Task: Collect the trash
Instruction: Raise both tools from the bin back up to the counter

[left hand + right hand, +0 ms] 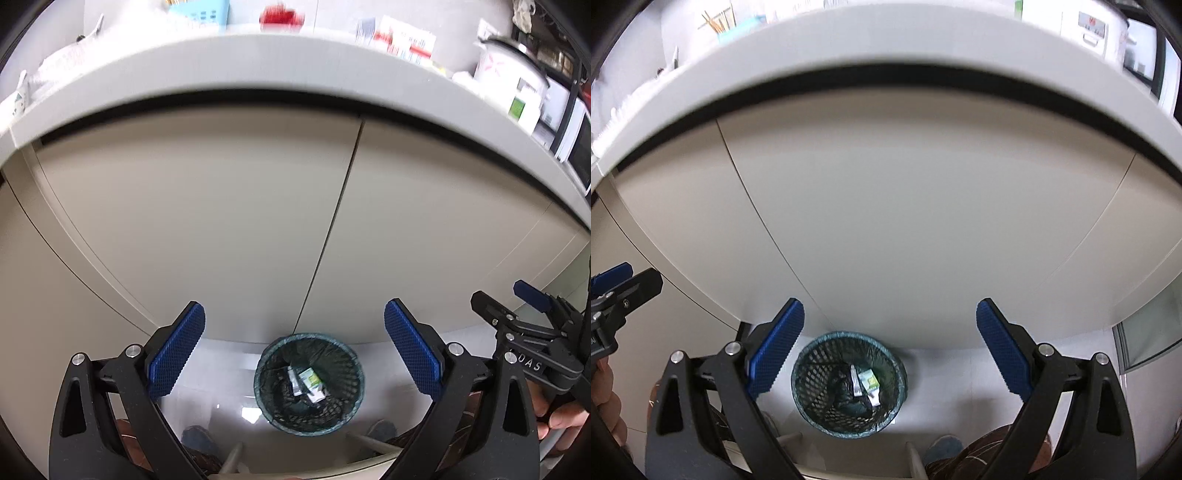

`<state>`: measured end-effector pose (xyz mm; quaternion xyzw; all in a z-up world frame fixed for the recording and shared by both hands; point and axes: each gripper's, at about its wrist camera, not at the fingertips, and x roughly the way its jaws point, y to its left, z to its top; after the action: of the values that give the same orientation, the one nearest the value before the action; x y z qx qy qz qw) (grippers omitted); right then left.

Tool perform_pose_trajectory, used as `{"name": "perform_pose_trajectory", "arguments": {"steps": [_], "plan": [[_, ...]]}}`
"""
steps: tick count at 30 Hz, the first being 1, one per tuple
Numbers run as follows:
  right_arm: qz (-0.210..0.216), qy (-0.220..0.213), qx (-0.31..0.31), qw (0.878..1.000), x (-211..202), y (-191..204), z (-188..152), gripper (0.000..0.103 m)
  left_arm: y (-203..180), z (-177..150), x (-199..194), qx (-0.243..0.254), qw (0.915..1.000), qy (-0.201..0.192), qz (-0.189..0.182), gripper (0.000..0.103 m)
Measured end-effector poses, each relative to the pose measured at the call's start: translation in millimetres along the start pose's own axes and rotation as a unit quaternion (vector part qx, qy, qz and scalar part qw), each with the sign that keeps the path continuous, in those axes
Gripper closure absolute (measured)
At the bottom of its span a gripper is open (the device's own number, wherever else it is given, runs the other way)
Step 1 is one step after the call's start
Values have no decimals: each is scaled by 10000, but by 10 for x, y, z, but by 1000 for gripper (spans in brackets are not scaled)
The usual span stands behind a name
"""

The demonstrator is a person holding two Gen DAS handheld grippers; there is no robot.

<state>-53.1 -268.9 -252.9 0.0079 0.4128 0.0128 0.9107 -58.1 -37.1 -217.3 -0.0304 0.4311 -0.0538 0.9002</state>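
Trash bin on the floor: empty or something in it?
Not empty. The mesh trash bin stands upright with a liner, and small packets lie at the bottom, one white and green. Both wrist views show them.

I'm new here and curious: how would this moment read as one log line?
left gripper: open, empty | right gripper: open, empty | wastebasket: on floor, holds wrappers

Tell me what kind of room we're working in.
Probably a home kitchen: a rice cooker on the counter, cabinet doors below, and a lined mesh wastebasket on the floor.
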Motion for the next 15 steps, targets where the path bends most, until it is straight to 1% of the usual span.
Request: {"name": "perform_pose_trajectory", "arguments": {"steps": [8,12,15], "plan": [[2,-458,-20,9989,-494,-47,350,13,-140,349,-425,39,9993,-384,-1,7],[-35,-620,-11,9981,-649,-85,506,13,-214,505,-581,25,9986,-528,-52,7],[-47,-697,30,9976,-778,-123,636,13,-304,638,-681,111,9980,-628,3,7]]}}
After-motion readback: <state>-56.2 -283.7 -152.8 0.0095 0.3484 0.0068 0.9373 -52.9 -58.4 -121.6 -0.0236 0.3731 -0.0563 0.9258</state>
